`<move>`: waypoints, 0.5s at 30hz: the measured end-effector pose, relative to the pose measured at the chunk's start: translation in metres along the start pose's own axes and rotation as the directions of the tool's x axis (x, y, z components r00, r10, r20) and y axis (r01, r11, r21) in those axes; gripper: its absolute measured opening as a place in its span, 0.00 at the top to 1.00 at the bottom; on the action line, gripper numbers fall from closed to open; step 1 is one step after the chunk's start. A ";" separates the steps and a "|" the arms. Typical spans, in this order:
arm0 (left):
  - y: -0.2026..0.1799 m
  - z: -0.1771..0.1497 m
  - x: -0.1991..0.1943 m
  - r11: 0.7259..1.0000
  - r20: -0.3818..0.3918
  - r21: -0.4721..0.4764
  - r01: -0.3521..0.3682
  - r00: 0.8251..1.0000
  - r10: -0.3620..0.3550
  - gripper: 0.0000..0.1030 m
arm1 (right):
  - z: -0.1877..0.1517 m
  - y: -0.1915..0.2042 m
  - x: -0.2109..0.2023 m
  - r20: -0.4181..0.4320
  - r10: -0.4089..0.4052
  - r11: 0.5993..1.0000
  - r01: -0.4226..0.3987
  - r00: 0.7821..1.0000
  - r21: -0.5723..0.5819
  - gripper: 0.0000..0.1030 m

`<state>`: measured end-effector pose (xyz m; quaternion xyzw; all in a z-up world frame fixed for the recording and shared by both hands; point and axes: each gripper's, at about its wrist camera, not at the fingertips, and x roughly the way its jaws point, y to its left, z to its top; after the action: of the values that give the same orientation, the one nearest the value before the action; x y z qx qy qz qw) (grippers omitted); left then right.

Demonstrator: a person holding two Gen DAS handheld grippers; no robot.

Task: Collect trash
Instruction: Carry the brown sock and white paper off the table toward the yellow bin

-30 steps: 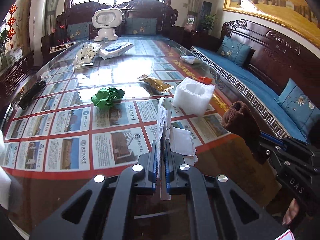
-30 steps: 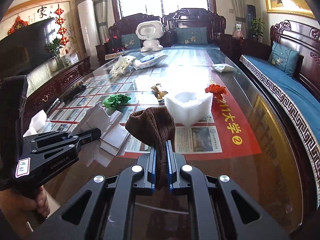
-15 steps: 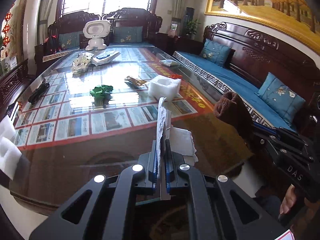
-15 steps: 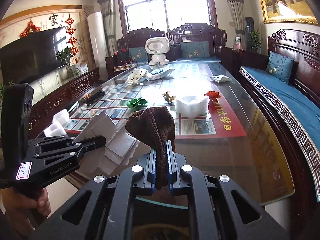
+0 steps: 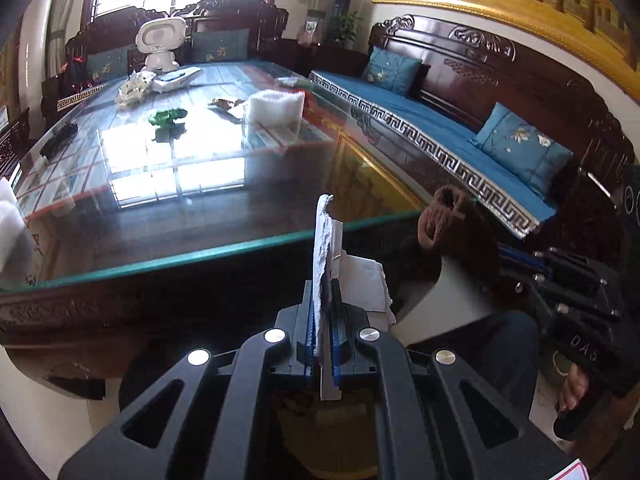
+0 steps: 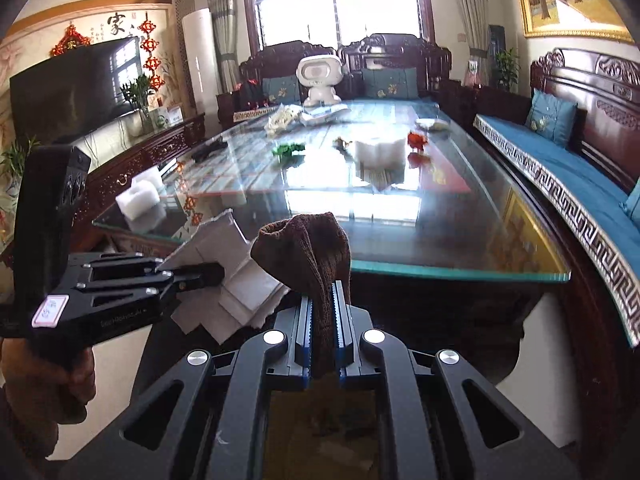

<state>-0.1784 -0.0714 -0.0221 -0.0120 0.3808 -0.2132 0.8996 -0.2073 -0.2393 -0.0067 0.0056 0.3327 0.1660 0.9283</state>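
two foam blocks (image 6: 378,151), one robot toy (image 6: 319,80)

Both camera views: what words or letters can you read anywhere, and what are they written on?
"DAS": on the black body of the right gripper, seen from the left wrist.
"家": on the calligraphy panel on the wall above the television.
Sticker and side print on the left gripper: too blurred to read.
Printed sheets under the glass table: too small to read.

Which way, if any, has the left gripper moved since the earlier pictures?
Yes. The left gripper, holding torn paper, has backed away from the table; the glass edge now lies ahead.
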 end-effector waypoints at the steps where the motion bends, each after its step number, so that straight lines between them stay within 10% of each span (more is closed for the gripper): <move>1: -0.001 -0.006 0.000 1.000 -0.004 0.007 -0.003 1.000 0.003 0.93 | -0.008 0.000 0.002 -0.015 0.003 1.000 -0.003 1.000 0.007 0.91; 11: -0.011 -0.044 -0.003 0.999 -0.048 0.051 0.005 0.999 -0.003 0.93 | -0.060 0.011 0.011 -0.114 -0.007 0.999 0.012 0.993 0.044 0.90; 15: -0.014 -0.052 -0.004 0.998 -0.060 0.059 0.025 0.998 -0.021 0.93 | -0.062 0.018 0.002 -0.098 -0.068 0.998 0.069 0.993 0.002 0.61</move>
<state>-0.2218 -0.0749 -0.0535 0.0169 0.4005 -0.2353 0.8854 -0.2502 -0.2281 -0.0540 -0.0115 0.3784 0.1331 0.9160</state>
